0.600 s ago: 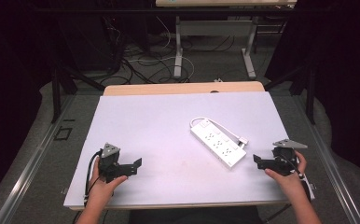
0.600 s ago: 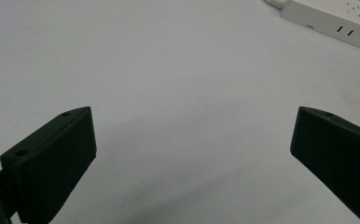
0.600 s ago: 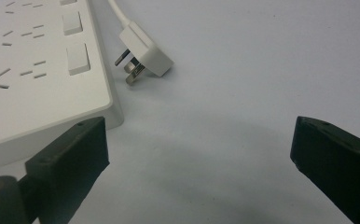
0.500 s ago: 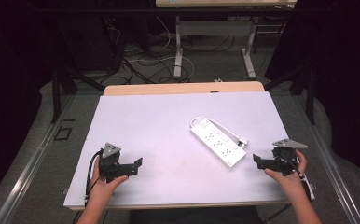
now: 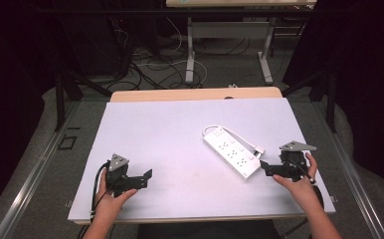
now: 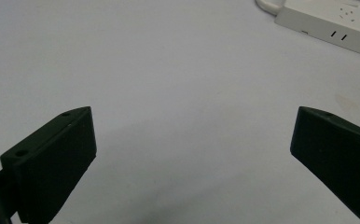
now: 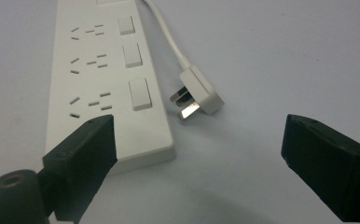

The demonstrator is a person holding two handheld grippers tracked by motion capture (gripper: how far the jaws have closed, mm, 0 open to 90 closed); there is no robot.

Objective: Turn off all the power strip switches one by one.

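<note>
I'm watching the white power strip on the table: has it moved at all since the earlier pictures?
No. The power strip lies at the same slant, at the same place relative to the table's far wooden edge, and both grippers are apart from it.

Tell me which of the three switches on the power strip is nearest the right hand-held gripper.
The switch at the strip's end, next to the plug; the other two lie farther up the power strip, away from the right hand-held gripper.

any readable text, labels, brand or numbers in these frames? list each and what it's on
None readable.
Power strip: no print legible on its white face, just socket slots and three blank rocker switches.
Plug: no marking legible.
Left tool and right tool: black jaws carry no lettering.
Table: plain surface, no sign or label.
</note>
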